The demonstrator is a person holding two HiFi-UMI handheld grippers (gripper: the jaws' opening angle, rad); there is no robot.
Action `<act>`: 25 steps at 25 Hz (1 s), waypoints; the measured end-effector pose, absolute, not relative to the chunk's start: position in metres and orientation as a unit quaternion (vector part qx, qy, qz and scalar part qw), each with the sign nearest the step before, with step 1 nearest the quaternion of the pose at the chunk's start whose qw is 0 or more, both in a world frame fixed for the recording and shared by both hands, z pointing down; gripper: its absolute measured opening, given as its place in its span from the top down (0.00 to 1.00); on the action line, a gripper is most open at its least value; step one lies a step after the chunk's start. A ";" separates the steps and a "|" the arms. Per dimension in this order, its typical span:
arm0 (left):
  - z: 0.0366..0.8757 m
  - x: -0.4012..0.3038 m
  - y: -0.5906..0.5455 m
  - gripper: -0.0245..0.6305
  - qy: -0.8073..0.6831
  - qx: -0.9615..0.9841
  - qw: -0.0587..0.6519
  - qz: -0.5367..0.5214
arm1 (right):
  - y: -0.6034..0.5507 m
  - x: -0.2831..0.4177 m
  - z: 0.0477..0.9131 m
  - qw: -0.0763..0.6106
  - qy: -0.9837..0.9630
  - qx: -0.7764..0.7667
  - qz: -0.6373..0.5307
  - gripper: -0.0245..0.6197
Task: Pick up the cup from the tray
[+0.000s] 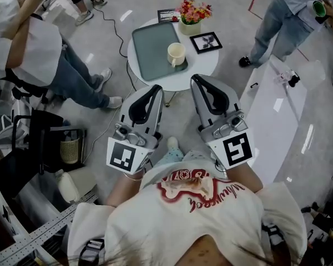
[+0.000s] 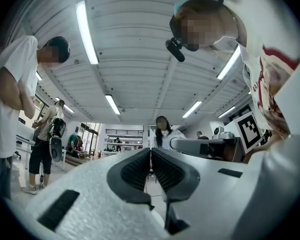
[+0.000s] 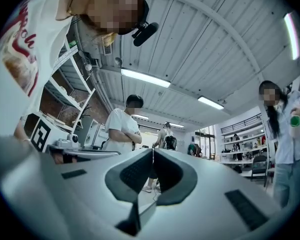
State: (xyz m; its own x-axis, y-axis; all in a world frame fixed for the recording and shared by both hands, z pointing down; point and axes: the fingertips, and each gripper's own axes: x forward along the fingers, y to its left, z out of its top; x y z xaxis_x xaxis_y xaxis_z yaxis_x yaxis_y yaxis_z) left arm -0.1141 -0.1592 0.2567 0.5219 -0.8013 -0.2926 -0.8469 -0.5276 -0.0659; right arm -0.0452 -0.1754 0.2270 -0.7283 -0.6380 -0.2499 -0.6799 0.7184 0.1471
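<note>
1. Probably rigid yet breakable (ceramic, seemingly), the cream cylindrical cup (image 1: 176, 54) stands upright on the grey-green rectangular tray's (image 1: 150, 46) near right corner.
2. Best pinched across its rim wall, I judge.
3. Left gripper (image 1: 154, 88) and right gripper (image 1: 196, 78): jaws together, empty, well apart from it.

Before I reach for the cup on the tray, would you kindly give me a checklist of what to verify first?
1. Cup upright on the tray: ok. The cup stands upright at the right edge of the tray.
2. Grippers empty: ok. The left gripper and the right gripper have nothing between their jaws.
3. Jaws open for the cup: not ok. Both grippers are shut.
4. Gripper at the cup: not ok. In the head view both are short of the table, close to the person's body.
5. Room round the cup: ok. The flowers and the picture frame stand apart from it.
</note>
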 end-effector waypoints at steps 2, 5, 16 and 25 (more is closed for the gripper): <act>0.258 -0.113 -0.172 0.93 0.474 -0.868 0.091 0.116 | -0.188 -0.045 0.232 0.082 0.924 -0.357 0.109 0.92; 0.264 -0.111 -0.191 0.93 0.479 -0.867 0.072 0.118 | -0.208 -0.045 0.244 0.070 0.927 -0.353 0.100 0.92; 0.334 -0.135 -0.235 0.93 0.523 -0.847 0.014 0.096 | -0.315 -0.072 0.508 -0.100 0.939 -0.325 -0.051 0.73; 0.397 -0.163 -0.235 0.93 0.553 -0.830 -0.044 0.062 | -0.367 -0.117 0.594 -0.129 0.922 -0.349 -0.106 0.72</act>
State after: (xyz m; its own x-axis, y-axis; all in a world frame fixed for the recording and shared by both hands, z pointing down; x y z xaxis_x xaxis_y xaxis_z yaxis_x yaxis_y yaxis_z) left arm -0.1628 -0.2351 0.3965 0.3813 -0.9228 -0.0546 -0.9118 -0.3852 0.1420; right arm -0.1167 -0.3667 0.5937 -0.7232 -0.6164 0.3115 -0.6711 0.7337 -0.1063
